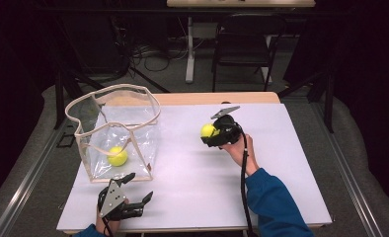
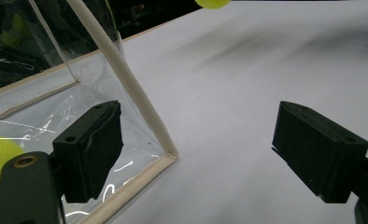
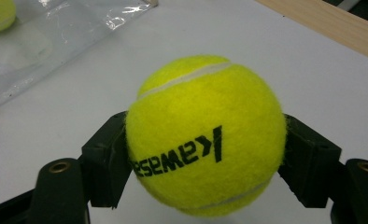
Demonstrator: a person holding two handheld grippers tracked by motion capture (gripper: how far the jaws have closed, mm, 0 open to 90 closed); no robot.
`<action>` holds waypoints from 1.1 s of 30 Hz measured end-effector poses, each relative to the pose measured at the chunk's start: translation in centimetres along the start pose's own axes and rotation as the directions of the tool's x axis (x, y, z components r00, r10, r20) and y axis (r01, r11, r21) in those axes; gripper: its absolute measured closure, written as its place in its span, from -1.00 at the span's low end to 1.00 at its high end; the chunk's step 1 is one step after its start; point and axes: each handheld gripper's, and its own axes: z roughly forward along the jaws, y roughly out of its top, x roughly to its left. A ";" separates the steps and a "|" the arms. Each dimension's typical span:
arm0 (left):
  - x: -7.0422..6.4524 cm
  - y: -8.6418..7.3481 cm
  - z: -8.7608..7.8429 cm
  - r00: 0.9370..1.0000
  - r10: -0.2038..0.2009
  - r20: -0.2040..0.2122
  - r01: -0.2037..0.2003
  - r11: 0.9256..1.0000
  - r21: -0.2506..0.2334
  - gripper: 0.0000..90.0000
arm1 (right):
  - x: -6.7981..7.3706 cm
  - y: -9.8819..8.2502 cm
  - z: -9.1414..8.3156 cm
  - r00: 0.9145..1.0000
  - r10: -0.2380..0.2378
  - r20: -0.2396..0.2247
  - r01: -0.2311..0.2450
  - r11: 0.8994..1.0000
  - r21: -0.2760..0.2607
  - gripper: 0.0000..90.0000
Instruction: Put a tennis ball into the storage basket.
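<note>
Right gripper (image 3: 205, 144): our fingers clamp the ball (image 3: 205, 135).
Left gripper (image 2: 210, 158): fingers apart, idle by the bag (image 1: 114, 129).
Next: we lift above the rim, release over the opening.

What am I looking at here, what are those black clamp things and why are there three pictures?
A person sits at a white table and holds a hand-operated gripper in each hand; there is no robot arm. The high view looks down from above the person's side. The other two come from small cameras riding on the grippers, looking along their black jaws.

The right gripper, seen again close up in its own view, is shut on a yellow tennis ball and holds it above the table. The left gripper rests near the table's front edge with its jaws open and nothing between them.

On the table stands a clear plastic bag with a cream trim, open at the top. A second tennis ball lies inside it.
</note>
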 end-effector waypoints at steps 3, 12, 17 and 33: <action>0.0 0.0 0.0 1.000 -0.001 -0.001 0.001 1.000 0.000 -0.65 | 0.2 0.1 -0.1 1.000 -0.004 0.000 0.004 1.000 0.001 -0.41; 0.0 0.0 0.0 1.000 -0.001 0.001 0.001 1.000 0.000 -0.65 | 0.7 0.6 -0.5 1.000 -0.018 -0.006 0.018 1.000 -0.021 -0.41; 0.0 0.0 0.0 1.000 -0.001 -0.001 0.001 1.000 0.000 -0.65 | 1.0 0.8 -0.8 1.000 -0.028 -0.006 0.028 0.999 -0.026 -0.41; 0.0 0.0 0.0 1.000 0.000 0.000 0.000 1.000 0.000 -0.65 | 2.2 1.9 -1.8 0.998 -0.063 -0.016 0.062 0.996 -0.060 -0.41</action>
